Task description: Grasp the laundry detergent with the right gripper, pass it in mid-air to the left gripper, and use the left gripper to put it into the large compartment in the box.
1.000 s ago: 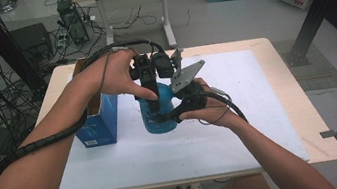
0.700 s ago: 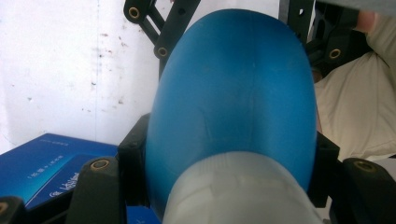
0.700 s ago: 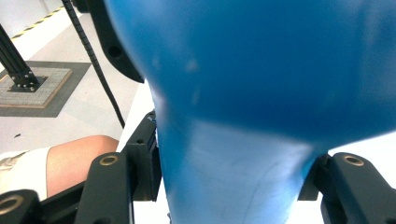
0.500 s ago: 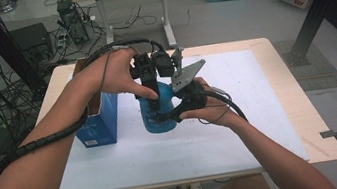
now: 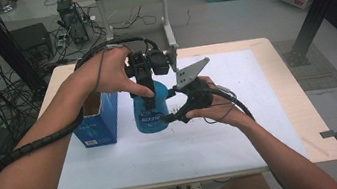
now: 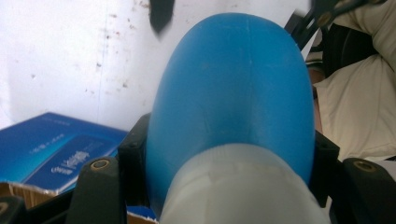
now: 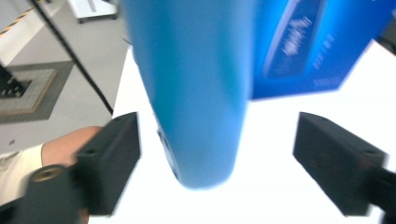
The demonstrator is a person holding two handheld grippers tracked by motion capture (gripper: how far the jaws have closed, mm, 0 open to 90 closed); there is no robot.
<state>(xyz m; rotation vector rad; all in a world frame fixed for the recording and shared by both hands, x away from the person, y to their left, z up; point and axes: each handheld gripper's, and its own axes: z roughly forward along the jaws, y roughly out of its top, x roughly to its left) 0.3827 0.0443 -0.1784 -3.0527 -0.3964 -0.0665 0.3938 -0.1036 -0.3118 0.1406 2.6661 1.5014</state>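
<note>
Beside blue bottle (image 5: 151, 111), blue box (image 5: 97, 120) — touching, white mat (image 5: 239, 109)

The right gripper (image 7: 217, 158) has just been opening its jaws, which now stand clear on either side of the blue bottle (image 7: 196, 84). The bottle hangs between them, untouched by either pad, at 12 o'clock.

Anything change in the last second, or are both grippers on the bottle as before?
The right gripper has just been opening: its jaws now stand apart from the blue bottle, which sits between them untouched. The left gripper stays clamped at the bottle's top. Bottle, blue box and both hands kept their places.
</note>
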